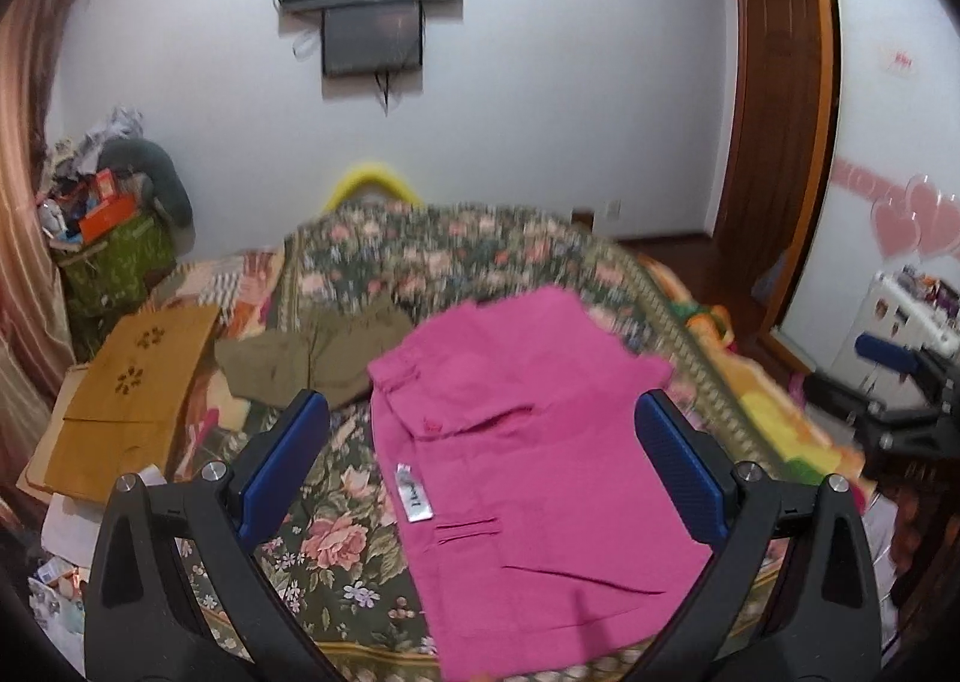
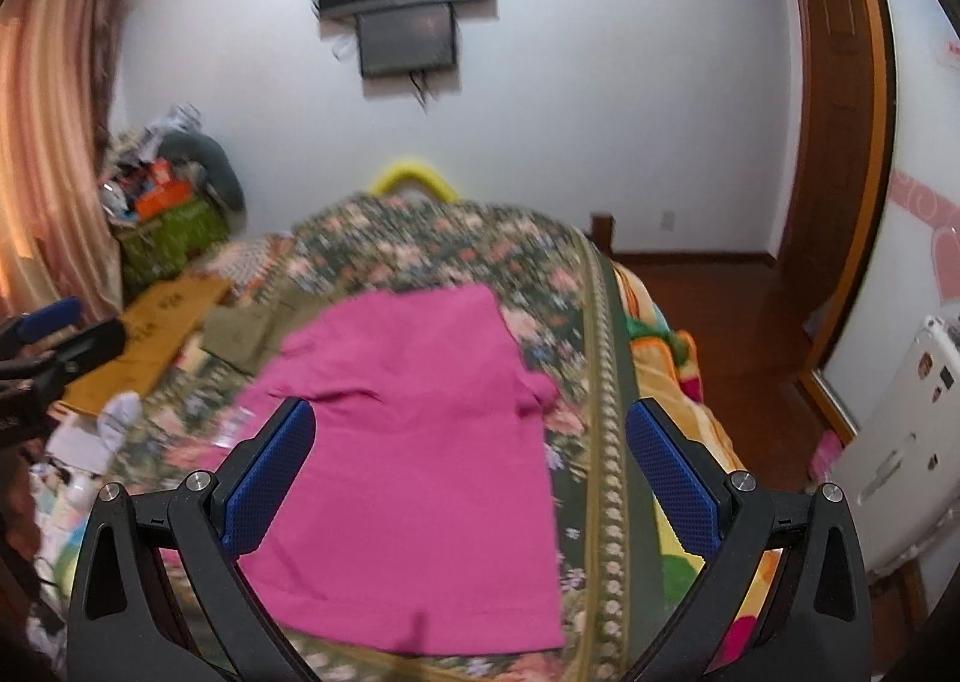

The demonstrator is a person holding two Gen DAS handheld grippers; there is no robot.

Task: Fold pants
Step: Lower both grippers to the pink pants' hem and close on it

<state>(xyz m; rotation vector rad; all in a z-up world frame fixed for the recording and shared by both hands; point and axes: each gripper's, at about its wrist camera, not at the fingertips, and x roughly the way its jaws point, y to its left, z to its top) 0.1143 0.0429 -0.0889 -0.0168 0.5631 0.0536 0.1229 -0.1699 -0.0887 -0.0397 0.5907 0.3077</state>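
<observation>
1. Two garments show in the left wrist view: the pink pants (image 1: 528, 460) lie spread flat on the floral bed (image 1: 336, 538), label up, and olive pants (image 1: 312, 358) sit just beyond, likely waiting their turn. The left claw (image 1: 480, 466) hangs above the pink cloth, spread wide and holding nothing, probably lining up for a grab.
2. In the right wrist view, the pink pants (image 2: 408, 442) lie between the fingers of the right claw (image 2: 471, 478), which is also spread and empty, so both seem poised to lift an edge for a fold.
</observation>
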